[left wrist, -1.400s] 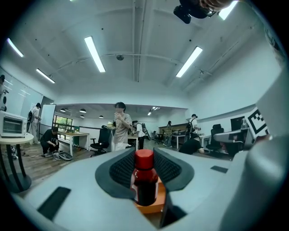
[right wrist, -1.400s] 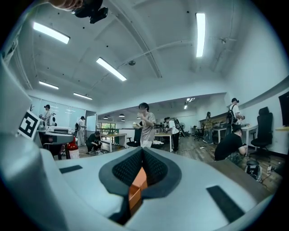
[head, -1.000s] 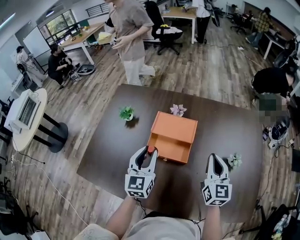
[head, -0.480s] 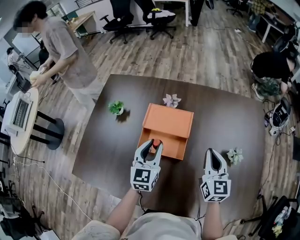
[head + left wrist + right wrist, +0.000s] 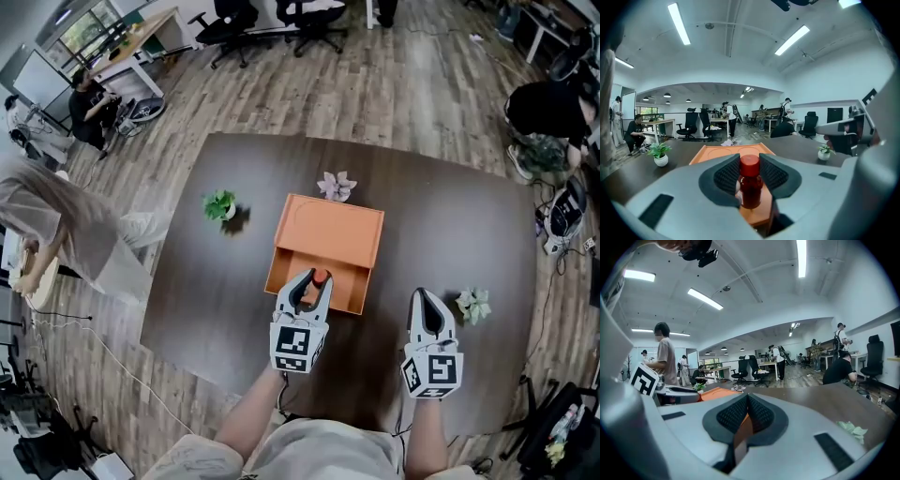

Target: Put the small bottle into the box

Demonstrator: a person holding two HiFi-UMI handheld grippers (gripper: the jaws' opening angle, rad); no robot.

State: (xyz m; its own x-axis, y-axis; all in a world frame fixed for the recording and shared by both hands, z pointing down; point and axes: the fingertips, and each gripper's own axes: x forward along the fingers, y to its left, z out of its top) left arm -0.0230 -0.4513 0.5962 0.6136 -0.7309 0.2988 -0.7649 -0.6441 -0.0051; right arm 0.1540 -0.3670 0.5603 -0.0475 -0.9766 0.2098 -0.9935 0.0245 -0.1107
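A small red bottle [image 5: 750, 183] with a red cap stands upright between the pads of my left gripper [image 5: 751, 177], which is shut on it. In the head view the bottle [image 5: 320, 278] hangs over the open front tray of the orange box [image 5: 330, 232], held by the left gripper [image 5: 308, 286]. The box [image 5: 729, 152] lies straight ahead in the left gripper view. My right gripper [image 5: 425, 307] hovers to the right of the box, jaws shut with nothing between them; its pads meet in the right gripper view [image 5: 747, 416].
A dark brown table [image 5: 206, 300] carries a small green plant [image 5: 220, 204] at the left, a pale flower [image 5: 335, 185] behind the box and another small plant [image 5: 473, 305] at the right. A person [image 5: 66, 234] walks past the table's left side.
My left gripper has carried the bottle forward and down over the box's front tray. The right gripper has sunk a little. The person has walked from behind the table to its left.
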